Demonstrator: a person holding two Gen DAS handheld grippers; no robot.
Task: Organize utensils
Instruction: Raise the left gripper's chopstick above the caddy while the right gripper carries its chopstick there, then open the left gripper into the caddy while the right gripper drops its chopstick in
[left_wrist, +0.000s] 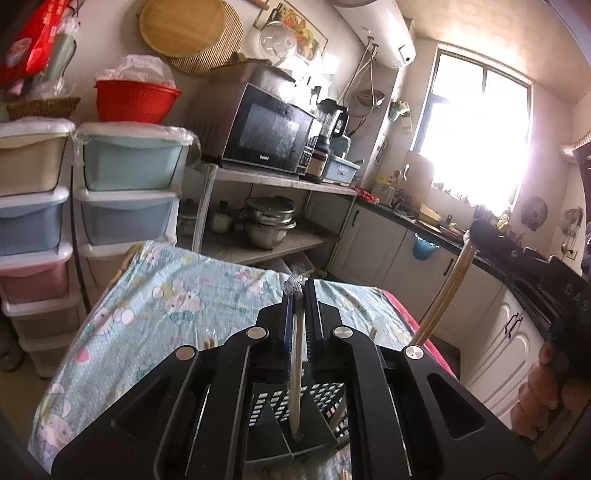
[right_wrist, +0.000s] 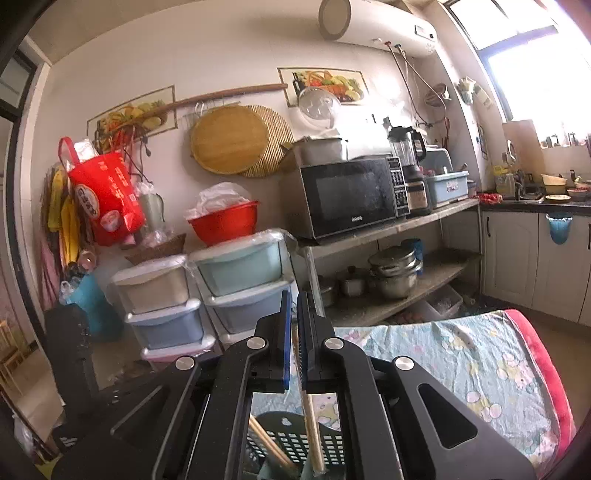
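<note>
Left gripper (left_wrist: 298, 295) clamped a clear-handled utensil (left_wrist: 295, 369), tip down in the dark holder (left_wrist: 295, 406). Right gripper (right_wrist: 293, 306) pinched a chopstick (right_wrist: 312, 424) over the holder, near the table (right_wrist: 480, 362) edge.

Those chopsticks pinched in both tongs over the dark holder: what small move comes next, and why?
Probably lower and release. The left tongs hold a chopstick upright, tip already in the perforated holder; the right tongs hold another chopstick above it. Opening either should drop its chopstick in.

Home kitchen: microwave (right_wrist: 351, 195) on shelf, pots (right_wrist: 395, 273) below, blender (right_wrist: 410, 162), counter cabinets (left_wrist: 373, 240).
</note>
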